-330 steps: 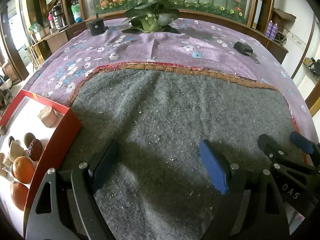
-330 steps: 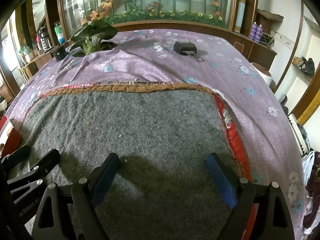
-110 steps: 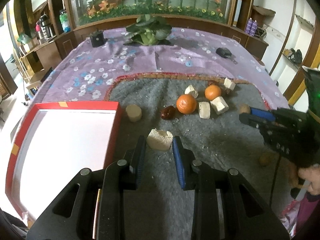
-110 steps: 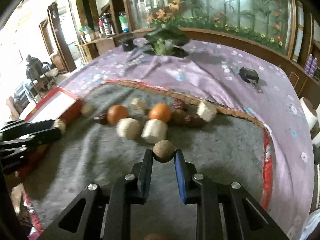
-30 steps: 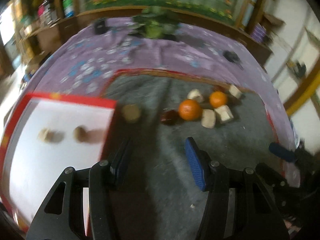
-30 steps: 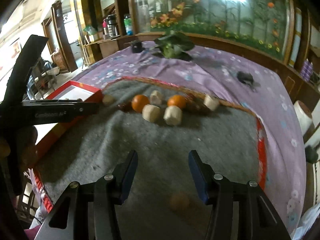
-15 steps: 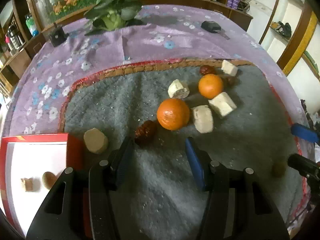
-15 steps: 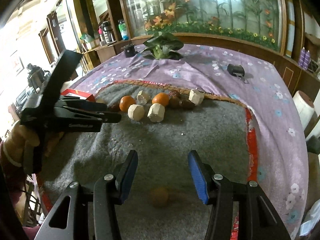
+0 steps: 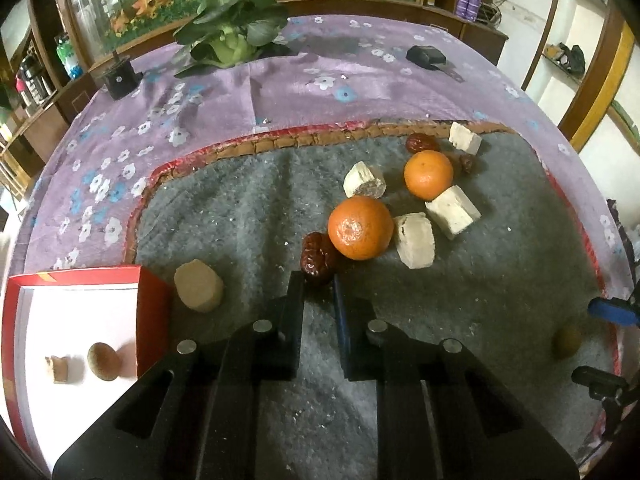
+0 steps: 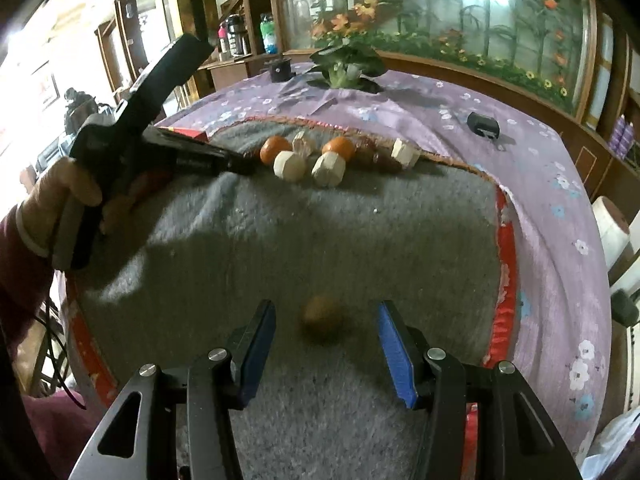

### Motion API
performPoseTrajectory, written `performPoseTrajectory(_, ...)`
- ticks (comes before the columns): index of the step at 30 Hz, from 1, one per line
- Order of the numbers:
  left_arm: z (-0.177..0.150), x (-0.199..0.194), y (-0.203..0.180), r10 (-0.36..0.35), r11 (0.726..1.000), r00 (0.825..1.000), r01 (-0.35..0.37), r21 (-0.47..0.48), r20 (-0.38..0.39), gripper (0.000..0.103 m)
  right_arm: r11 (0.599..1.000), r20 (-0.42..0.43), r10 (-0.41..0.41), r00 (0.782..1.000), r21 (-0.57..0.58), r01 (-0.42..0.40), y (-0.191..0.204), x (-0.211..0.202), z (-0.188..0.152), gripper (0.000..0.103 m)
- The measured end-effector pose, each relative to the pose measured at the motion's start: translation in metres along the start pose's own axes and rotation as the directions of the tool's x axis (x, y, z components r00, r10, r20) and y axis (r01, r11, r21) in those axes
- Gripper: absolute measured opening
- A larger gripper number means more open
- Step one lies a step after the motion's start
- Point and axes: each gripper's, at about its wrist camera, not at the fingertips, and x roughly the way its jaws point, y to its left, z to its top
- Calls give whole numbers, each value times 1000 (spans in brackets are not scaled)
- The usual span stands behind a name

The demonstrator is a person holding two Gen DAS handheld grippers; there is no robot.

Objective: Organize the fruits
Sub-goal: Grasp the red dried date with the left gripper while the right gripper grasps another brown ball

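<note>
- Left wrist view: left gripper [image 9: 317,284] at lower centre, narrowed to a slim gap, its tips either side of a dark red jujube [image 9: 316,258] on the grey felt mat [image 9: 248,216]; can't tell if pads actually touch it.
- Jujube sits against the near orange [image 9: 360,227]; 2nd orange [image 9: 428,174] up-right of it.
- Pale cut chunks [image 9: 414,240] around the oranges; round tan slice [image 9: 199,285] left of centre, just beside the red box [image 9: 152,304].
- Box at lower left holds a small brown round fruit [image 9: 102,361] & a small tan piece [image 9: 57,369].
- Small brownish ball [image 9: 566,342] on mat at far right.
- Right wrist view: right gripper [image 10: 326,338] at bottom, spread wide, holding nothing; blurred brown round fruit [image 10: 321,319] lies on mat between its tips, touching neither.
- Left hand [image 10: 64,200] at mid-left, gripping the other tool, which points to the fruit row at upper centre.
- Purple floral cloth [image 10: 552,200] covers the table around the mat.
</note>
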Motion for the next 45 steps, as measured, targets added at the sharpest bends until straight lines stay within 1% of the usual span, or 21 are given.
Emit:
performPoseTrajectory(2,0,-3,1,9,1000,1000,-9,-6,4,13,1000,-6,1,1000,5,-1,-1,1,-1,51)
performPoseTrajectory(4,-1,-4,1,-4,1000,1000,4,1,-6,13,1000,-5,-2,1000,9,2,-3,1,-1,51)
performPoseTrajectory(6,-1,-3,-2,14,1000,1000,-14,12,-24,13,1000,-8,2,1000,9,-1,-4,1,-2,51)
performPoseTrajectory(7,-1,-2,-1,21,1000,999,-21,-2,-29,13,1000,-9,-4,1000,6,4,-3,1,-2,51)
performPoseTrajectory(11,0,5,6,0,999,999,-3,-53,-53,16,1000,-1,-15,1000,8,15,-5,-2,-2,51)
performPoseTrajectory(13,2,5,5,3,999,999,-6,-51,-53,20,1000,2,-4,1000,17,4,-6,-4,-3,51)
performPoseTrajectory(15,5,5,3,29,998,998,-32,-49,-47,33,1000,0,2,1000,12,-2,-6,-6,-4,51)
performPoseTrajectory(17,7,2,3,30,998,999,-32,-56,-29,39,1000,0,-1,1000,-1,1,-5,-8,-7,51)
performPoseTrajectory(20,8,-1,2,8,998,1000,-9,-66,-20,40,1000,-1,0,1000,-14,0,-3,-10,-11,51)
performPoseTrajectory(21,9,-1,1,6,998,1000,-7,-65,-21,43,1000,-1,8,1000,-12,-8,-4,-11,-13,51)
performPoseTrajectory(23,10,3,0,25,998,999,-27,-63,-27,44,1000,-5,17,1000,-2,-17,-6,-10,-15,51)
performPoseTrajectory(26,10,7,-2,20,998,999,-22,-61,-35,44,1000,-15,17,1000,11,-17,-9,-8,-17,51)
performPoseTrajectory(29,8,10,-5,36,998,999,-37,-44,-39,44,999,-9,35,999,21,-35,-10,-7,-18,51)
performPoseTrajectory(32,6,10,-6,41,998,999,-42,-40,-34,43,999,-21,42,999,10,-42,-6,-3,-17,51)
performPoseTrajectory(35,6,10,-4,27,998,999,-30,-57,-37,37,998,-8,60,998,-4,-60,-2,-7,-19,51)
performPoseTrajectory(37,7,11,-2,23,997,999,-26,-69,-37,33,996,15,84,996,20,-85,-6,-12,-19,51)
performPoseTrajectory(39,8,10,-2,30,997,999,-33,-77,-35,23,994,24,88,996,59,-90,-12,-10,-14,51)
performPoseTrajectory(41,7,9,-1,31,996,999,-34,-83,-34,19,993,30,93,995,76,-95,-14,-4,-8,51)
performPoseTrajectory(43,6,8,1,24,995,999,-27,-95,-35,19,993,22,88,996,73,-89,-12,4,-3,51)
performPoseTrajectory(44,4,7,3,24,994,999,-27,-103,-35,18,994,0,88,996,67,-88,-10,12,-1,48)
performPoseTrajectory(45,4,6,3,25,994,999,-28,-106,-34,18,994,-29,92,995,66,-90,-8,18,1,35)
